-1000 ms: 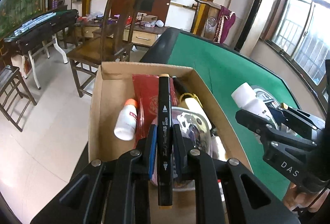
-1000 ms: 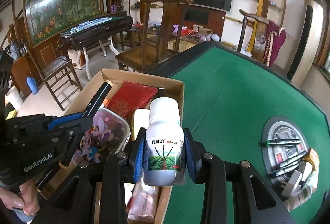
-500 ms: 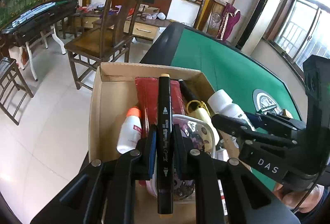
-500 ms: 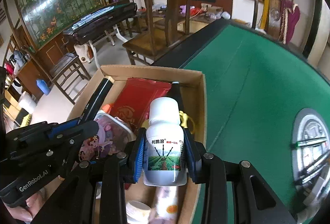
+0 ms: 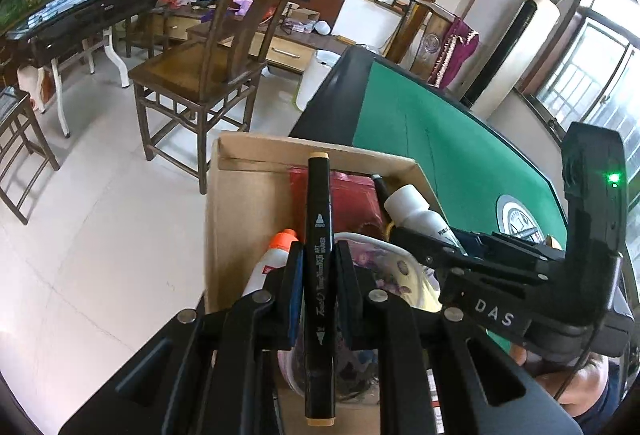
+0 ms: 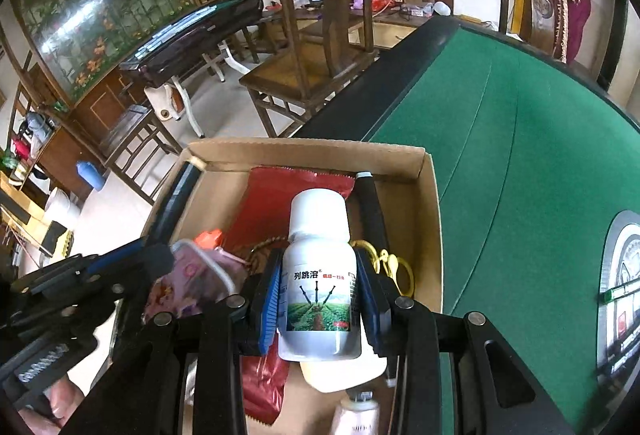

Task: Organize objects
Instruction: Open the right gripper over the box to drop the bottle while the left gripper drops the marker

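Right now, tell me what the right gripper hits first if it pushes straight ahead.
Probably the red packet in the cardboard box, right beyond the white bottle it holds; depth is unclear.

marker: "ART MARKER", "BROAD" | white bottle: "列跳溶" | right tongs: "DAS"

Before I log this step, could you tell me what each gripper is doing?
Left gripper: shut on the black marker.
Right gripper: shut on the white bottle.
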